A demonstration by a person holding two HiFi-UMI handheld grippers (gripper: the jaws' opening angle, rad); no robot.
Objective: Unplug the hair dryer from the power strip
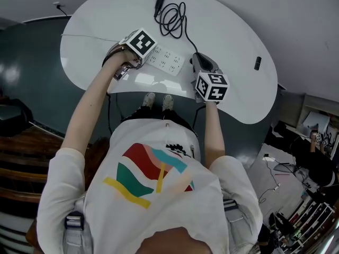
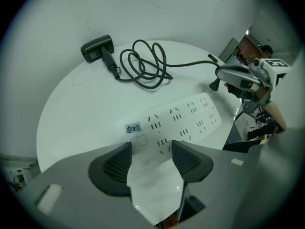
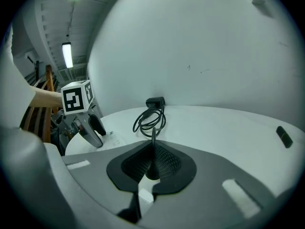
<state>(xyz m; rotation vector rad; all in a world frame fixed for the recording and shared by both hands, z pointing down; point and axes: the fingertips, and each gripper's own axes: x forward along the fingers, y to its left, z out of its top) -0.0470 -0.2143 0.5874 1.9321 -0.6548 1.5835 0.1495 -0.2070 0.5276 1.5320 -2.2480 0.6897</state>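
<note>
The plug is clamped in the closed, mesh-padded right gripper, clear of the flat white power strip. The left gripper is poised over the strip's end, jaws apart. Unplugging is judged done; setting the plug down is called for next. Beyond, the black cord is coiled toward the boxy hair dryer at the far edge of the smooth white table.

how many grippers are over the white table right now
2. The left gripper is open at the power strip's left end; the right gripper is beside its right end, shut on the plug.
</note>
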